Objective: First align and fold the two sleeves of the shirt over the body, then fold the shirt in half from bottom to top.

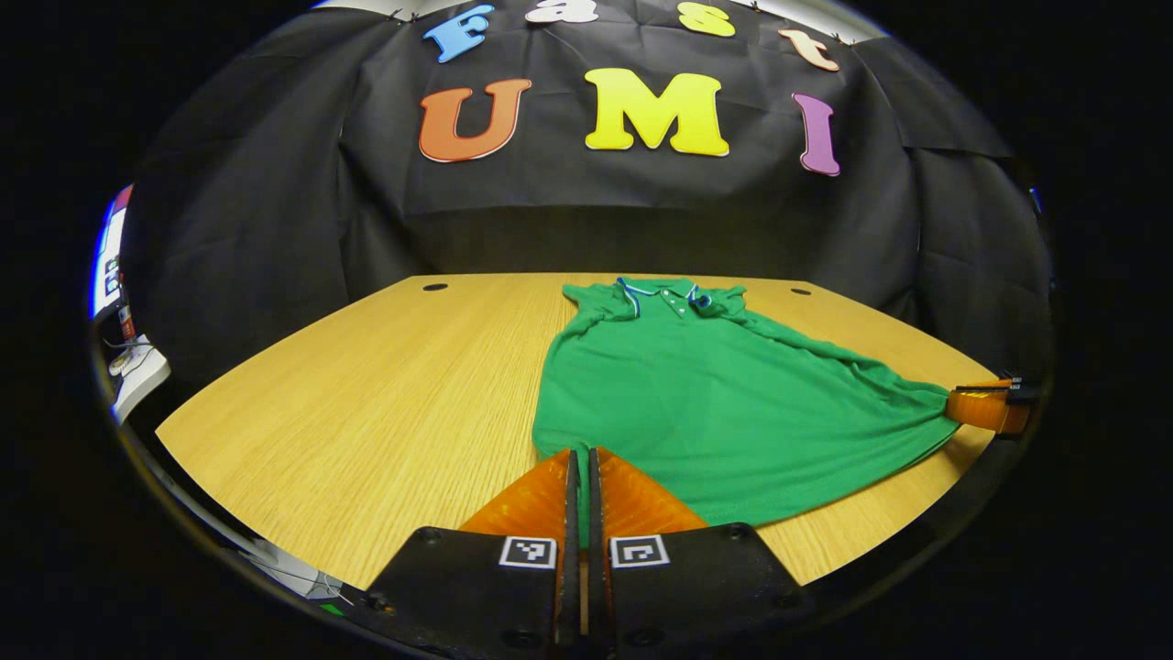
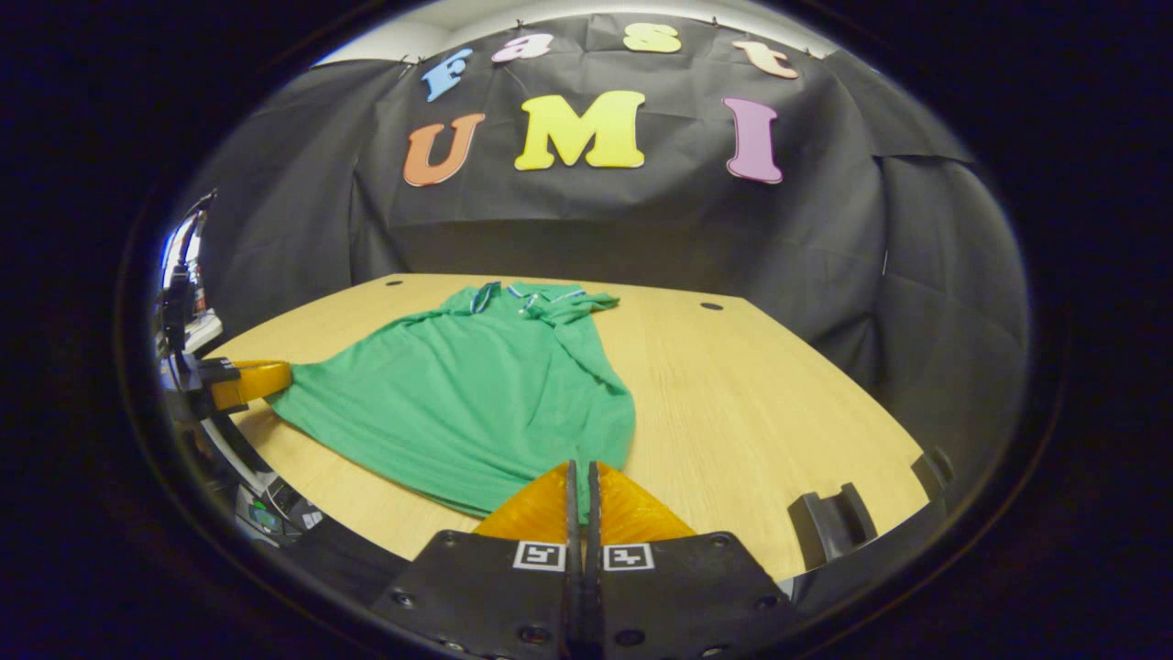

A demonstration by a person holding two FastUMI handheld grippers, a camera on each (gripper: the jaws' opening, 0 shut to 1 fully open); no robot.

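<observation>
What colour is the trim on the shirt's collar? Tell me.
White and blue striping on the green shirt's collar, best in the left gripper view.

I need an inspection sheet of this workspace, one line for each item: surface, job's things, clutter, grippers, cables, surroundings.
Surface: wooden table, two round holes near its far edge.
Job's things: green polo shirt lies with its collar toward the far edge, sleeves folded in over the body, hem stretched between the two grippers.
Clutter: a black bracket at the table's near edge, in the right gripper view.
Grippers: left gripper and right gripper, jaws closed, each on a bottom corner of the shirt.
Cables: nothing seen on the table.
Surroundings: black cloth wall behind the table.
</observation>
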